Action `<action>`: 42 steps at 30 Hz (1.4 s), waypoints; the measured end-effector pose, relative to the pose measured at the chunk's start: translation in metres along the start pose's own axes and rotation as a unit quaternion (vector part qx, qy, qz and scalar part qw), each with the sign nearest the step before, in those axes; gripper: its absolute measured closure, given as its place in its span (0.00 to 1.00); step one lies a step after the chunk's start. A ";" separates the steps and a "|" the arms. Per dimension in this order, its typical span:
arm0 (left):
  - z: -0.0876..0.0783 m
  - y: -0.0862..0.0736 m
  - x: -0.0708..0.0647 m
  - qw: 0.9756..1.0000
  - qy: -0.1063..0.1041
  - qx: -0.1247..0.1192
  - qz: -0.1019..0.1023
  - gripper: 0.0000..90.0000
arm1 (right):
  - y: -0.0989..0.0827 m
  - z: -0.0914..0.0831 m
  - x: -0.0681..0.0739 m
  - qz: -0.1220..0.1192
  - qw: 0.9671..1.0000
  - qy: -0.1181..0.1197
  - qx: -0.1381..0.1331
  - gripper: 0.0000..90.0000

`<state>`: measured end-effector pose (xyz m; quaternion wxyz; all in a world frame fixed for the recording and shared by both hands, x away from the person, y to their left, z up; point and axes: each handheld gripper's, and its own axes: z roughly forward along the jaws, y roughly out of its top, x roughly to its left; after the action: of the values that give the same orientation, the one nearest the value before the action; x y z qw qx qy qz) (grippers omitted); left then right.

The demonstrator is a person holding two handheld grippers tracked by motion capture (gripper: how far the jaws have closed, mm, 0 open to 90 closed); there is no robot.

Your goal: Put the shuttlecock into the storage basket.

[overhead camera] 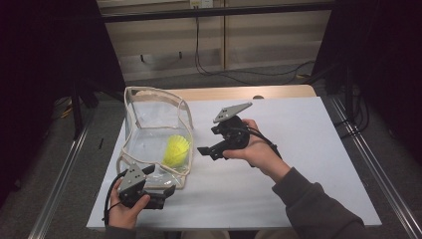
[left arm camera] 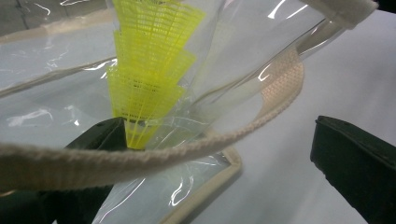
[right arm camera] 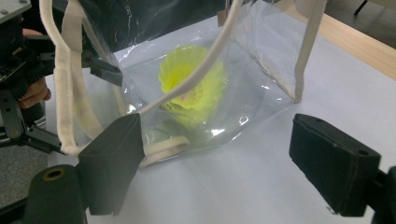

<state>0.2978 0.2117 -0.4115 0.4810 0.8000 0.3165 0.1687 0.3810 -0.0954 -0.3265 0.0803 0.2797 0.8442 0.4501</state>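
Observation:
A clear plastic bag (overhead camera: 149, 119) with cream trim stands open on the left of the white table (overhead camera: 308, 149). A yellow shuttlecock (overhead camera: 177, 149) lies inside it. My left gripper (overhead camera: 166, 191) is at the bag's near corner. In the left gripper view its jaws (left arm camera: 215, 126) stand wide apart, open; one jaw shows dark through the plastic, and the cream cord (left arm camera: 140, 161) and shuttlecock (left arm camera: 149, 70) lie just ahead. My right gripper (overhead camera: 209, 152) hovers right of the bag, pointing at it. Its jaws (right arm camera: 215, 123) are open with nothing between them, the shuttlecock (right arm camera: 191, 88) beyond.
The white table top stretches bare to the right of the bag and has a wooden strip (overhead camera: 224, 93) at its back edge. Metal rails (overhead camera: 64, 169) run along both sides, and cables (overhead camera: 234, 72) lie on the floor behind.

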 end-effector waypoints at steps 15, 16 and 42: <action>0.000 0.000 -0.001 1.000 -0.001 0.000 0.000 0.04 | -0.029 -0.017 -0.010 0.011 1.000 -0.003 -0.022 0.16; -0.001 0.000 -0.001 1.000 0.000 0.001 0.001 0.04 | -0.030 -0.018 -0.011 0.011 1.000 -0.003 -0.022 0.16; -0.001 0.000 -0.001 1.000 0.000 0.000 0.003 0.05 | -0.070 -0.035 -0.026 0.031 0.999 -0.024 -0.038 0.15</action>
<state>0.2965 0.2122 -0.4109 0.4806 0.8009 0.3142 0.1699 0.3617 -0.1653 -0.3652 0.0969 0.3130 0.8156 0.4770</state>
